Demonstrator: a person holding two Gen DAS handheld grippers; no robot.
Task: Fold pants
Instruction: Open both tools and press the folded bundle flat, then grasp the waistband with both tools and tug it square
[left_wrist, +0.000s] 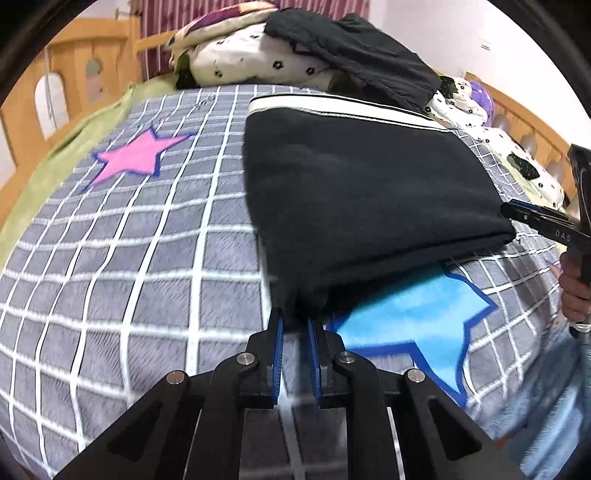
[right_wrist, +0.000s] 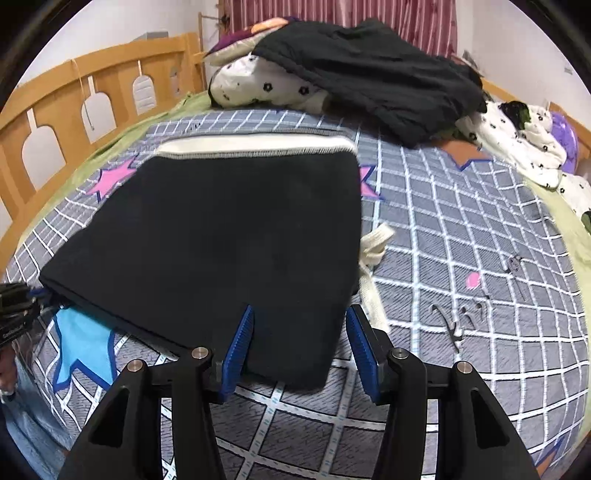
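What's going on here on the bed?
A person is folding black fleece pants with a white waistband on the grey checked bedspread, a two-finger gripper in each hand. The left gripper is pinched on one near corner of the folded pants. The right gripper has its jaws open around the other near corner, not gripping it.
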